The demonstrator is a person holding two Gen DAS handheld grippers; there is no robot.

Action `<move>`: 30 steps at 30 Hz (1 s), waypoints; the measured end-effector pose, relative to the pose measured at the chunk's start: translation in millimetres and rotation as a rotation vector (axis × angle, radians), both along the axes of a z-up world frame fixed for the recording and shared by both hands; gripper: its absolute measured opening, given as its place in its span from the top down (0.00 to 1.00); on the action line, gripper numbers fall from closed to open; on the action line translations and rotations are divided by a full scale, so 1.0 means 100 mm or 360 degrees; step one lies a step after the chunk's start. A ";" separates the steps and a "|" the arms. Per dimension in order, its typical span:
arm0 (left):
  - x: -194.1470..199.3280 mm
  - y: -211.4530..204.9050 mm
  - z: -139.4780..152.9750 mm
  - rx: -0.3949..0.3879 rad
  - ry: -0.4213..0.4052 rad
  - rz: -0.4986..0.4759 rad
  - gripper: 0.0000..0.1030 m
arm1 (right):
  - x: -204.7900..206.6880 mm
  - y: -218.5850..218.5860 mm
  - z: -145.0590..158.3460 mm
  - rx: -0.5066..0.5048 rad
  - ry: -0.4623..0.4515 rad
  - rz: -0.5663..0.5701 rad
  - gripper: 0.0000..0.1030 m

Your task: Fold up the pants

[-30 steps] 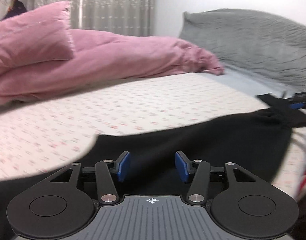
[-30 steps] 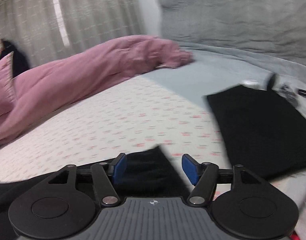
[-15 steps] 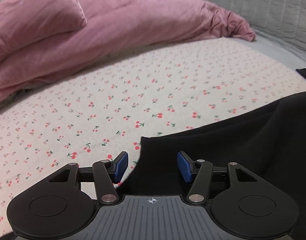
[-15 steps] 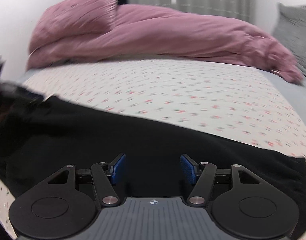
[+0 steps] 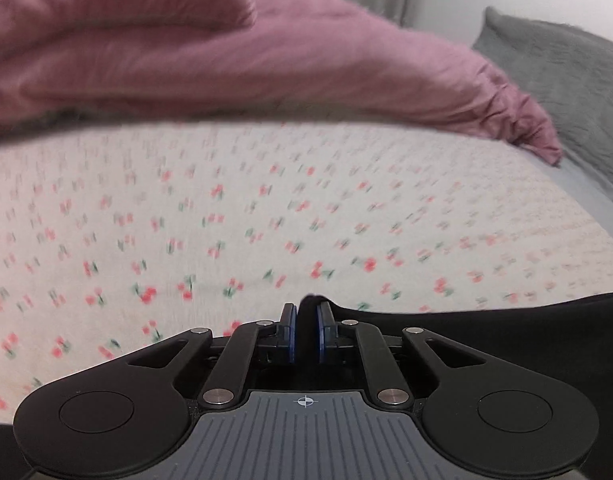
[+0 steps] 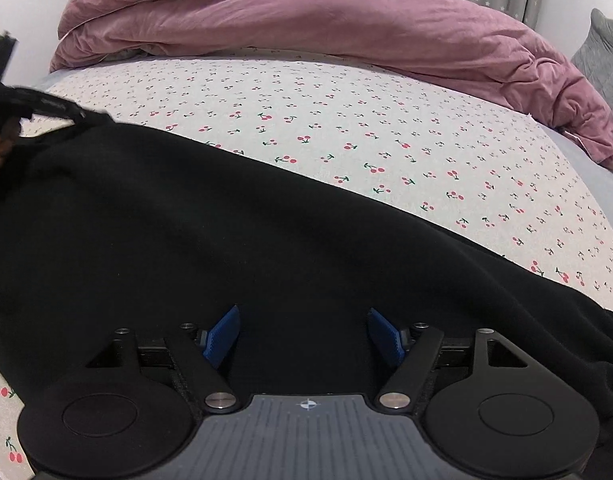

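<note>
A corner of the black pants [image 6: 226, 216] is pinched by the closing left gripper [image 5: 305, 332], while the right gripper [image 6: 304, 336] is opening, empty, above the cloth; no fold is yet seen.

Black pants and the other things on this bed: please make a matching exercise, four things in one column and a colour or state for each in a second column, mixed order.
Things:
1. black pants
2. duvet
3. left hand-held gripper
4. right hand-held gripper

States:
A. pink, bunched at the far side of the bed
B. jaws apart and opening, above the cloth, not pinching it
C. spread over the cherry-print sheet
D. jaws closing on a fold of black cloth

Pairs: 1-C, 2-A, 3-D, 4-B
</note>
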State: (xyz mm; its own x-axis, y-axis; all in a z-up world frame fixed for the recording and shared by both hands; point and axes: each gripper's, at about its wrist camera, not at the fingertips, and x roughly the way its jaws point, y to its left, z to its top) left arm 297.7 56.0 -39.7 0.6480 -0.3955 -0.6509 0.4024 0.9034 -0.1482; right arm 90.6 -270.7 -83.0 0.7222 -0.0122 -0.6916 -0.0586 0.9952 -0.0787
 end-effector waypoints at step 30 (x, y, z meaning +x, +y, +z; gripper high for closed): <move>0.04 0.21 -0.03 -0.0296 0.0132 -0.0072 0.92 | -0.23 -1.97 0.01 0.0479 -0.0277 -0.0842 0.76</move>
